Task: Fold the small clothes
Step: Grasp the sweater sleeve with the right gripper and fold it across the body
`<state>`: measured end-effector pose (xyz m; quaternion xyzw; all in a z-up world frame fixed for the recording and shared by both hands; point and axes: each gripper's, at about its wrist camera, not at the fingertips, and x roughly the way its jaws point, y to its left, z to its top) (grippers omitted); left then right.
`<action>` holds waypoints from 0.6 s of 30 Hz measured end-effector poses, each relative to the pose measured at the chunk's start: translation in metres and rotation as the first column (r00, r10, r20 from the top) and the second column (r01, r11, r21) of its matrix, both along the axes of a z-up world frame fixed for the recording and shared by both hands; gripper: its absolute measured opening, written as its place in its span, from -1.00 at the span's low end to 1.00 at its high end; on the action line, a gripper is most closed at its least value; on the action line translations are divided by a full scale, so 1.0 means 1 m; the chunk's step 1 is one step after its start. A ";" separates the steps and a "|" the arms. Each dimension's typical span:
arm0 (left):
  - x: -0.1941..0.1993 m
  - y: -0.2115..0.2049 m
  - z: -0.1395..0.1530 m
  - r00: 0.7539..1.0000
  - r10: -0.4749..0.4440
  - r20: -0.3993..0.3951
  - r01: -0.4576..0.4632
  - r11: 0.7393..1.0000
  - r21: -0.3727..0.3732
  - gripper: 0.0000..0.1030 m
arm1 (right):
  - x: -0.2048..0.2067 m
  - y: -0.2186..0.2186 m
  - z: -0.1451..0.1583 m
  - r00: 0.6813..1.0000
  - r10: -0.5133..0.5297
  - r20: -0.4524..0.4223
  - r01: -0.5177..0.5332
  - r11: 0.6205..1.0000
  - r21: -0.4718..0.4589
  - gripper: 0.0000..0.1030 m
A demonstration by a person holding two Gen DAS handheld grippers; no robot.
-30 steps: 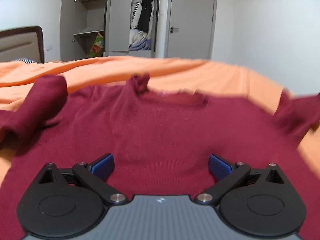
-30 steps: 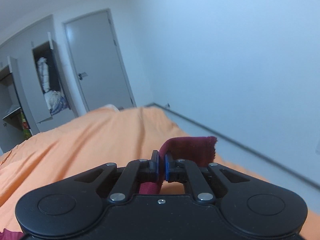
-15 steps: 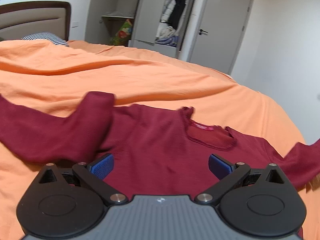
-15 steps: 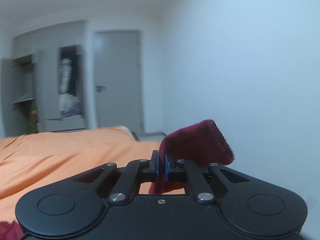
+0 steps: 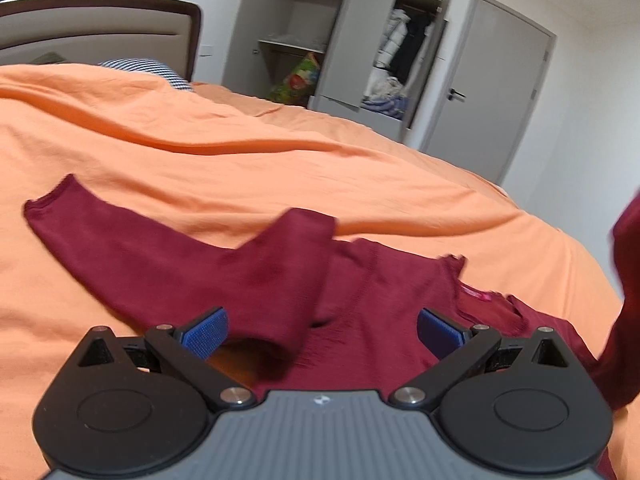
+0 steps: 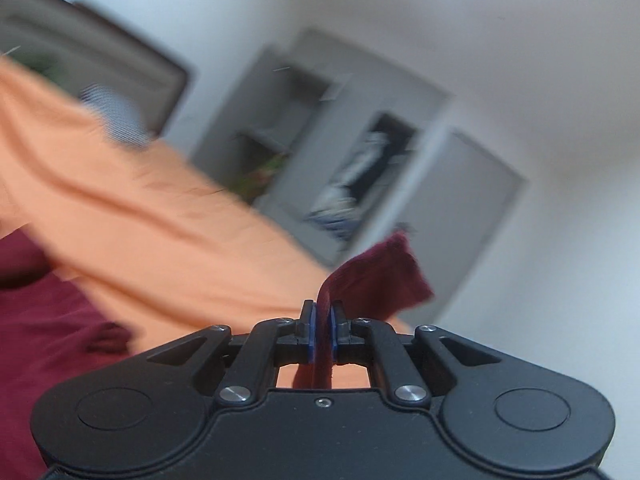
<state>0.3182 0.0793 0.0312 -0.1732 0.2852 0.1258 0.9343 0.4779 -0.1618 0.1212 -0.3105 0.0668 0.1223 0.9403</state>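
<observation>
Left wrist view: the left gripper (image 5: 322,330) hangs with its fingers spread wide and nothing between them, low over a dark red sweater (image 5: 360,320) on the orange bedspread (image 5: 240,168). Just ahead of the fingers lies the sweater's chest and neckline; off beyond the left finger one sleeve (image 5: 140,252) runs out flat, bent at the shoulder and not yet folded in. Over on the right, the right gripper (image 6: 322,338) is clamped tight on the other sleeve's cuff (image 6: 376,280), which pokes up past the fingertips, lifted clear of the bed. That raised sleeve shows at the far right edge of the left view too.

Early days, by my reading: the body is spread out, one sleeve is in the air, seemingly on its way across, and no fold looks finished. Both sleeves and the body fold look yet to be done.

Beyond the fingers: a headboard (image 5: 100,28), a striped pillow (image 5: 152,72), an open wardrobe (image 5: 340,36) and a closed door (image 5: 500,92), all well apart. Nothing on the bed blocks the fold; the right view is blurred.
</observation>
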 end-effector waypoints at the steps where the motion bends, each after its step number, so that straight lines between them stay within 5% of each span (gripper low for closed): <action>1: -0.002 0.004 0.000 1.000 0.010 0.000 -0.010 1.000 -0.003 0.99 | -0.004 0.018 -0.009 1.000 0.024 -0.019 -0.024 0.999 -0.030 -0.88; 10: -0.020 0.037 -0.008 0.998 0.067 -0.004 -0.068 0.997 -0.034 0.99 | -0.044 0.115 -0.113 0.974 0.126 -0.189 -0.172 0.954 -0.248 -0.88; 18: -0.020 0.043 -0.017 0.998 0.063 -0.009 -0.064 0.994 -0.089 0.99 | -0.088 0.121 -0.150 0.941 0.165 -0.296 -0.233 0.949 -0.212 -0.73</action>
